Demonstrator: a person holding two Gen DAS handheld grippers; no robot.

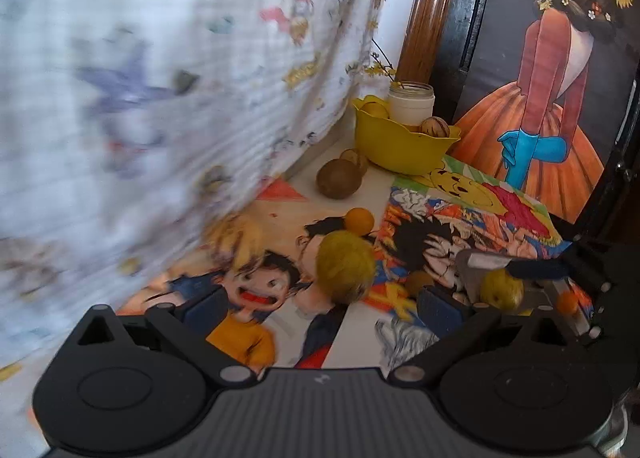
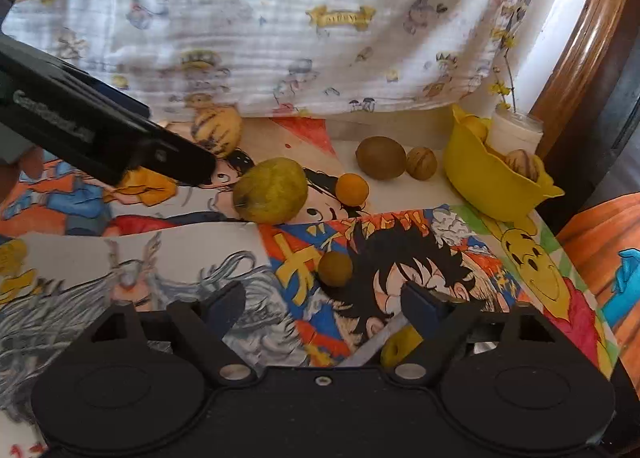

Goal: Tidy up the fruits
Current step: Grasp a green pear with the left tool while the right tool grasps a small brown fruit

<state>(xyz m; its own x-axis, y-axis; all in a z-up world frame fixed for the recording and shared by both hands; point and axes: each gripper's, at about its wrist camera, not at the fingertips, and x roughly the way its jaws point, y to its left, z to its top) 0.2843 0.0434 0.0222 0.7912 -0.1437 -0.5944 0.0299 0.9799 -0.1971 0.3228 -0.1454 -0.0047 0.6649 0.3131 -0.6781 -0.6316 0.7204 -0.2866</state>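
1. Black jaws on your left gripper (image 1: pixel 320 308) stand wide apart, nothing between them; the yellow-green pear (image 1: pixel 345 266) sits just ahead of the gap on the cartoon-print table cover (image 1: pixel 280 218).
2. Your right gripper (image 2: pixel 324 308) is also spread wide and holds nothing; a small brownish-yellow fruit (image 2: pixel 335 268) lies just ahead, between the fingertips' lines.
3. From the right wrist view, your left gripper's tip sits just left of the pear, close; cannot tell if it touches.
4. Small orange fruit (image 2: pixel 351 189) is just right of the pear.
5. Kiwi (image 2: pixel 381 158) and walnut (image 2: pixel 421 163) lie side by side further back, near the yellow bowl (image 2: pixel 480 186).
6. Bowl sits back right and already holds a walnut-like item (image 2: pixel 522 164) and a yellow fruit (image 2: pixel 476 128).
7. White jar (image 2: pixel 516 132) with a flowering twig stands right behind the bowl.
8. Printed cloth (image 2: pixel 280 18) hangs along the back.
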